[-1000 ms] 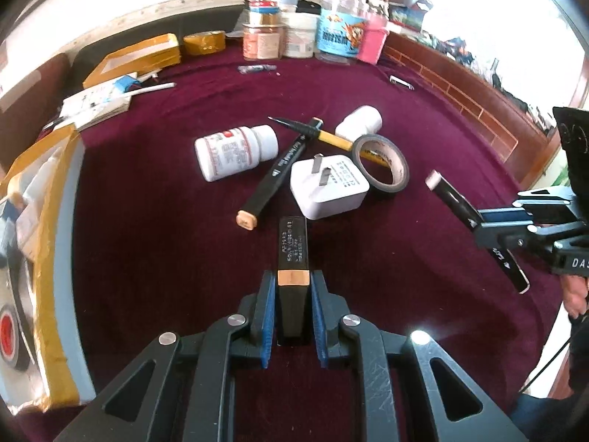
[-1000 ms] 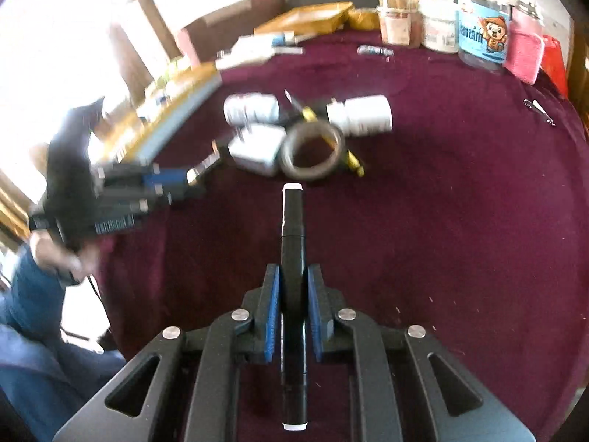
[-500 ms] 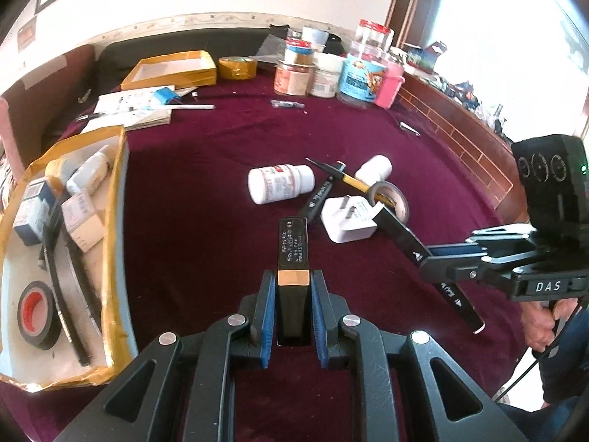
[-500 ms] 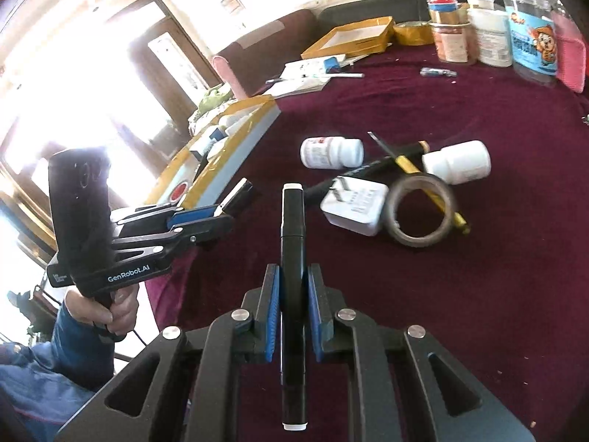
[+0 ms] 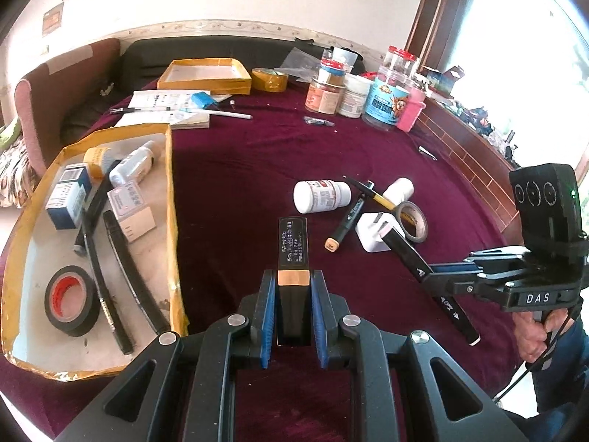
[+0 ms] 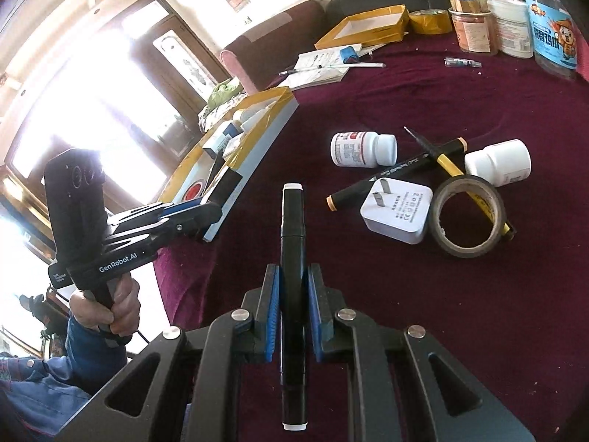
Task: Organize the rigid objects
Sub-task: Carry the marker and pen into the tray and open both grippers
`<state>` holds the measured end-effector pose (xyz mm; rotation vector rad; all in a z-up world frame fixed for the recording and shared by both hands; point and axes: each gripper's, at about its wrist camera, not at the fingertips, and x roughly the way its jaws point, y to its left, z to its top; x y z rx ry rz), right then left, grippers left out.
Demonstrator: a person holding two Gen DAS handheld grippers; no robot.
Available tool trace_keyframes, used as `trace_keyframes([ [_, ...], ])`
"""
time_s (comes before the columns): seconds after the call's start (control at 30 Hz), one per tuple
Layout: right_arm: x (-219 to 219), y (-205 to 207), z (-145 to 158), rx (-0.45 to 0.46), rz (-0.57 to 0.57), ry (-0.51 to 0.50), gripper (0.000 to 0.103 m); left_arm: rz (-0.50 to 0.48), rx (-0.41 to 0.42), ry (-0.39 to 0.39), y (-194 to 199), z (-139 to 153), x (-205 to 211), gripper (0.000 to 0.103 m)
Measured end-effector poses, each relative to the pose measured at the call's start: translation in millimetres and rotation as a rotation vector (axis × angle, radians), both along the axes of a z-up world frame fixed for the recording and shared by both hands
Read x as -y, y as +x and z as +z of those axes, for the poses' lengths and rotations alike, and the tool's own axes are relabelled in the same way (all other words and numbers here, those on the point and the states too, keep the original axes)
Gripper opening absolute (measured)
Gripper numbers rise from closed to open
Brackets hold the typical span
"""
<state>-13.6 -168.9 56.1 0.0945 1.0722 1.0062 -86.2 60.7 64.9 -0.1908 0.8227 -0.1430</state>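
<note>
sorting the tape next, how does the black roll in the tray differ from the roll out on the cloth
The black roll is thick with a red core; the brown roll is thin-walled and nearly used up. The black roll lies in the tray beside pens; the brown roll sits on the cloth, ringed around a yellow pencil and touching the white plug. Both lie flat.

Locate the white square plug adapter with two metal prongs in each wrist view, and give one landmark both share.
Left wrist view: white square plug adapter right of centre, partly behind the right gripper's black marker.
Right wrist view: right of centre, fully visible.
Shared landmark: brown tape roll touching the adapter.
</note>
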Motion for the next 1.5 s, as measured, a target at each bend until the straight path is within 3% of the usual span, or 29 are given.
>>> trace_keyframes([
  [0.43, -16.1, -2.8, 4.9, 0.020, 0.020, 0.001, 0.014, 0.130, 0.078, 0.135, -14.7, 16.1, -11.7, 0.018],
  [0.9, -83.8, -9.0, 28.9, 0.065, 0.123, 0.030, 0.014, 0.288, 0.099, 0.219, -24.9, 18.8, -49.9, 0.018],
  [1.23, -149.7, -4.6, 36.0, 0.022, 0.134, 0.066, 0.014, 0.423, 0.079, 0.168, -32.8, 10.9, -107.0, 0.018],
  [1.5, -225.2, 6.4, 18.1, -0.010, 0.130, 0.012, 0.014, 0.505, 0.008, 0.133, -25.9, -12.4, -150.0, 0.018],
])
